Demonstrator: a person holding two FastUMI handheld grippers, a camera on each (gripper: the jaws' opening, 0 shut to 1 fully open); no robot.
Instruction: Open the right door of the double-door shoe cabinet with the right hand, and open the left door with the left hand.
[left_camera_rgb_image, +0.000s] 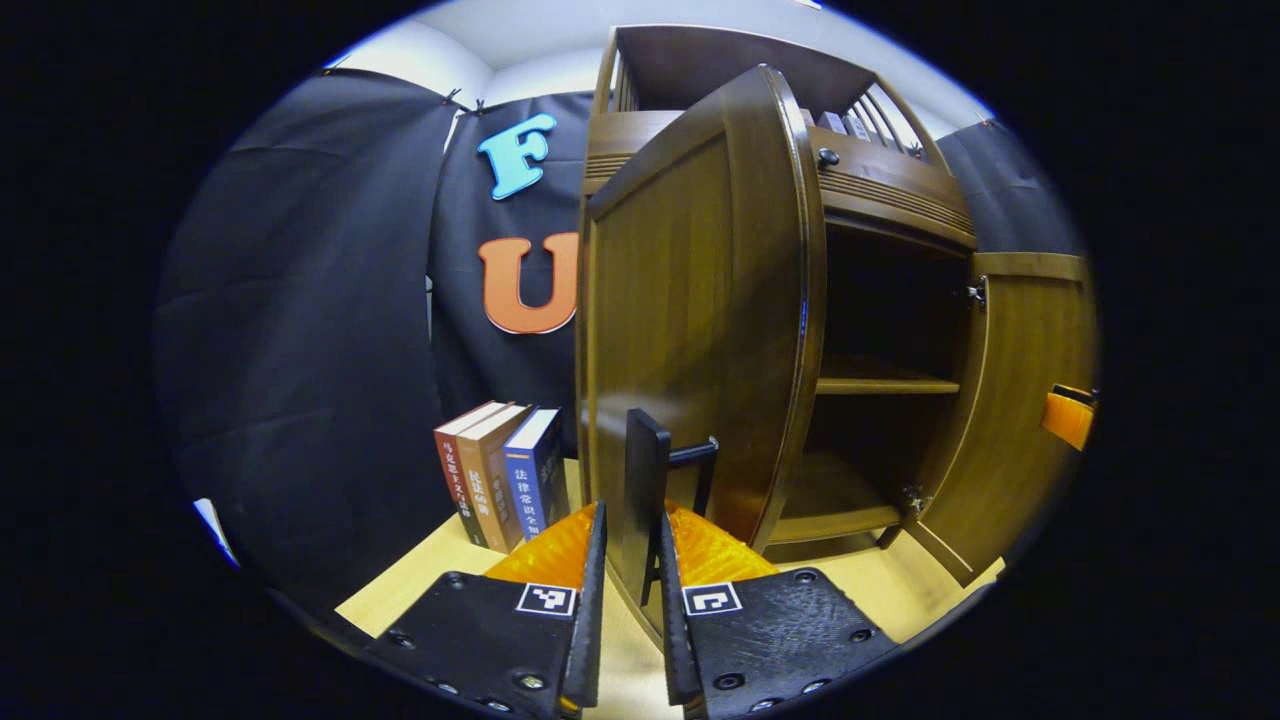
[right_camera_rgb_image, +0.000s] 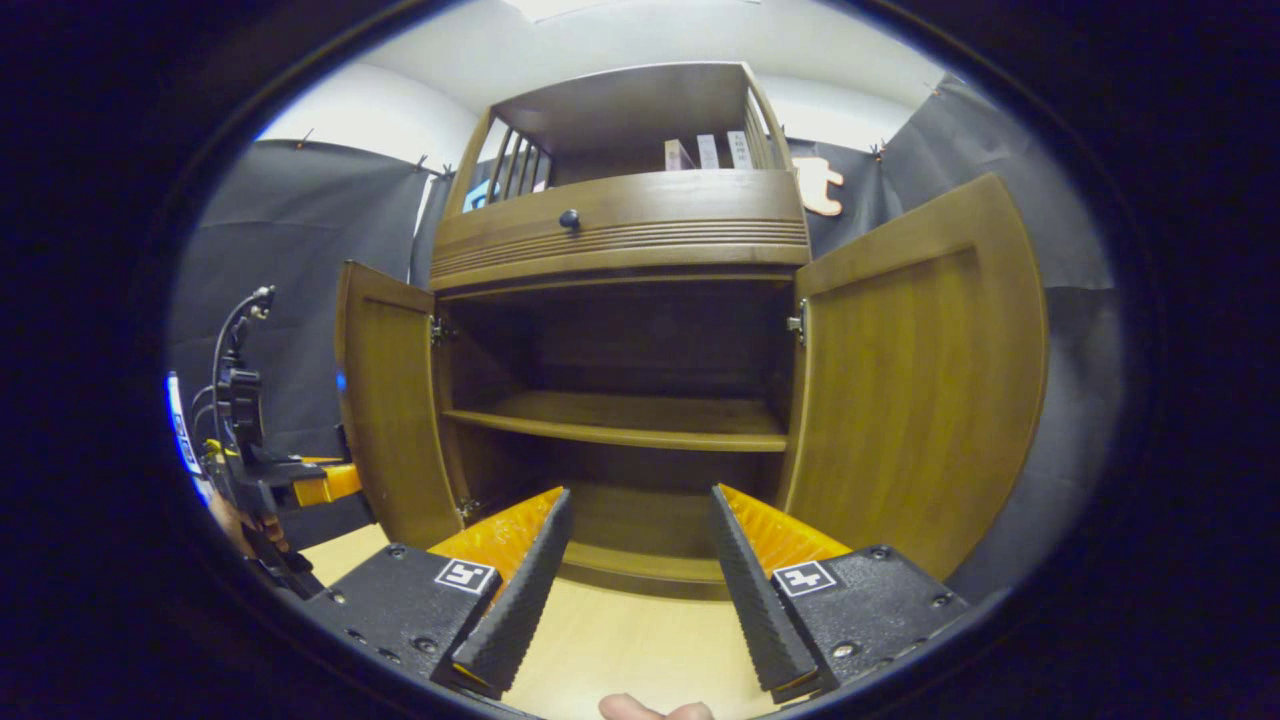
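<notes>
My left tool (left_camera_rgb_image: 628, 560) clamps the left door's handle (left_camera_rgb_image: 648, 490) low centre, my right tool (right_camera_rgb_image: 640, 560) gapes apart before the open cabinet (right_camera_rgb_image: 620, 235).

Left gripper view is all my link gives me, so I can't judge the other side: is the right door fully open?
Observer: Yes. In the right gripper view the right door stands wide open, its inner face toward the camera.
Operator: Is the right claw on it?
Observer: No. The right claw is open, its fingers spread in front of the cabinet's opening and touching nothing.
Operator: My left claw is clamped on the left door's handle. How far out is that door?
Observer: From the front, the left door is turned out about as far as the right one.
</notes>
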